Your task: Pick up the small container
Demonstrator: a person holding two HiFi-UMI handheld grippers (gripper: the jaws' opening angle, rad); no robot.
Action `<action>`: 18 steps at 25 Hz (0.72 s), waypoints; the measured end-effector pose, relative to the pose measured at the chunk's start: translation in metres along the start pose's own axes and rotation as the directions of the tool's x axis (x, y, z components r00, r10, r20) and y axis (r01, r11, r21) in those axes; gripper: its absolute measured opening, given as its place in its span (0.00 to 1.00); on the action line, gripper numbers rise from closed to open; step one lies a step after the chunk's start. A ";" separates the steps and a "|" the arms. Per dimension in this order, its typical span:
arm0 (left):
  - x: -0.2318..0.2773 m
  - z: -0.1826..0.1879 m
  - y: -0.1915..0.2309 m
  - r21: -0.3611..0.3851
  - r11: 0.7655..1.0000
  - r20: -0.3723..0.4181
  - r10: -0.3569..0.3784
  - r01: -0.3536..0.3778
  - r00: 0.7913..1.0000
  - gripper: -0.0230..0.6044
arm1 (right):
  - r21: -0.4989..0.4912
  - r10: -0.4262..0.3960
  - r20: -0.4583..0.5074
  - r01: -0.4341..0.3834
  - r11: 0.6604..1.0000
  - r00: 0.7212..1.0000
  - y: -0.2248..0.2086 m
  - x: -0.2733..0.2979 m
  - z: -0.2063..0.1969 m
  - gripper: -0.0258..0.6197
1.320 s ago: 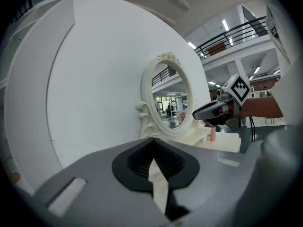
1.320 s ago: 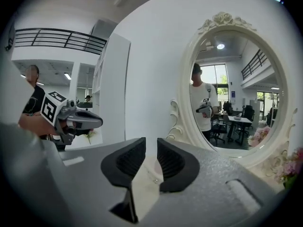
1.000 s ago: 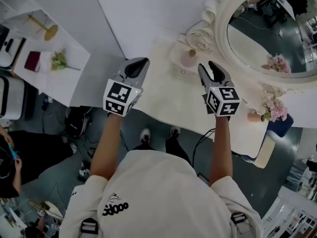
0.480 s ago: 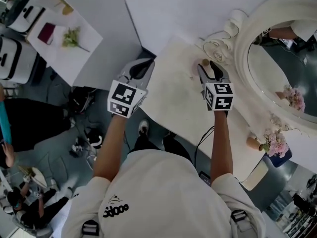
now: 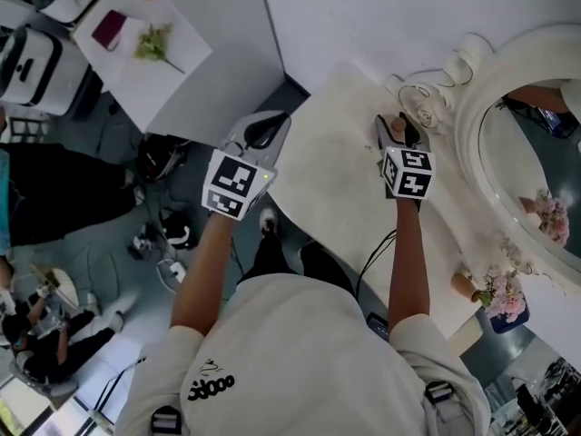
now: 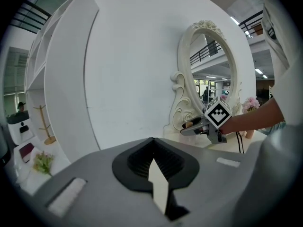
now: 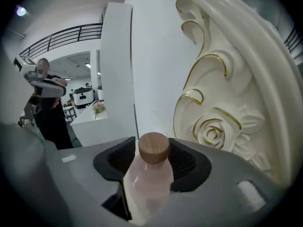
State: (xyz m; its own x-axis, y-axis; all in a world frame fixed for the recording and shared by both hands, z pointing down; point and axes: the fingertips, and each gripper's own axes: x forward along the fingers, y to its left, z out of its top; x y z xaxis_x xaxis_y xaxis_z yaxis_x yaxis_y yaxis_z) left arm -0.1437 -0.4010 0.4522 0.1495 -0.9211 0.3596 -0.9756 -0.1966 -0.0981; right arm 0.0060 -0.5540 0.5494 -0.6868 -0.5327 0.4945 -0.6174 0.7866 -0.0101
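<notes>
Right gripper view: small container (image 7: 147, 178) clamped between right gripper (image 5: 397, 127) jaws, far right of table (image 5: 336, 180), beside mirror frame (image 7: 222, 126). Left gripper (image 6: 154, 143) closed, empty. Grasp judged made; next, lift straight up, clear of frame.

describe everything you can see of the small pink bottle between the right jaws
The small pink bottle is pale, translucent and glossy, like frosted glass or plastic, with rounded shoulders and a round wooden-looking cap. It stands upright between the jaws of the right gripper, whose dark ribbed pads press its sides. The ornate white mirror frame rises behind it. Its base is hidden.
</notes>
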 end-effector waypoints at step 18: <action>-0.027 -0.006 -0.001 0.016 1.000 0.009 -0.011 0.011 1.000 0.06 | -0.051 -0.119 0.087 0.124 0.991 0.989 -0.003 -0.010 0.008 0.20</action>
State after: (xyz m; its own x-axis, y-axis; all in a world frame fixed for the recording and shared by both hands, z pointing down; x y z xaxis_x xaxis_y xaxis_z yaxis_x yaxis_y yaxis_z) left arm -0.1475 -0.3734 0.4482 0.1615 -0.9219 0.3520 -0.9712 -0.2119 -0.1092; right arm 0.0118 -0.5539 0.5373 -0.6390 -0.6479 0.4145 -0.6774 0.7294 0.0957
